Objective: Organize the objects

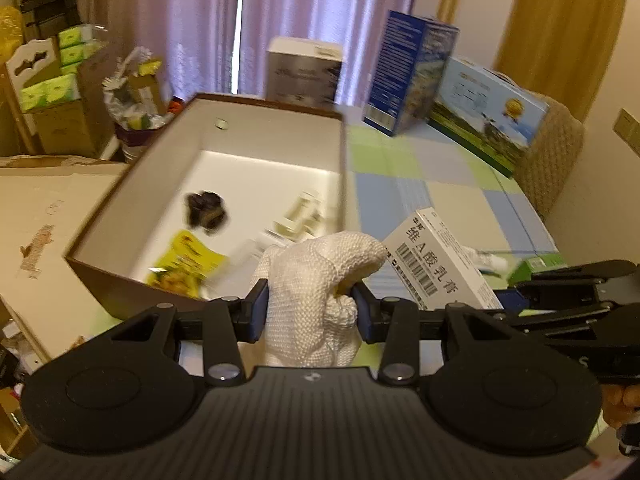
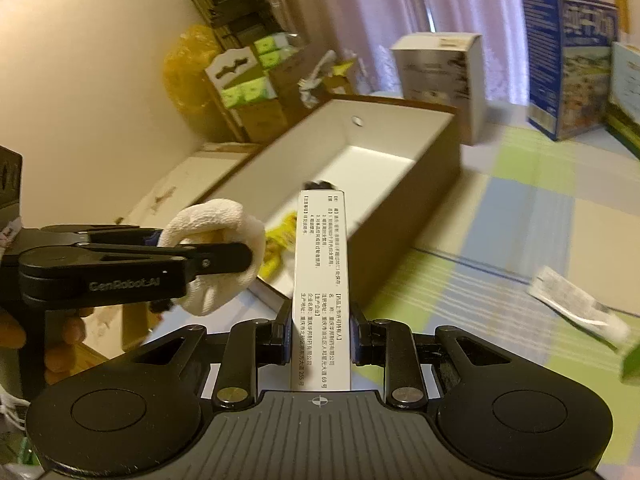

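Box lies ahead of both grippers, its long axis running away from us. We find the left gripper clamped on a glove and the right gripper clamped on a carton, which points at the box; the left looks nearer.

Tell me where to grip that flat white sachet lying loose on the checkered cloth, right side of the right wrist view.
The sachet lies flat and long on the cloth, nothing touching it. Probably best from above, fingers across its short width near the middle, pinching the two long edges. It looks thin, so the fingers would need to reach the cloth.
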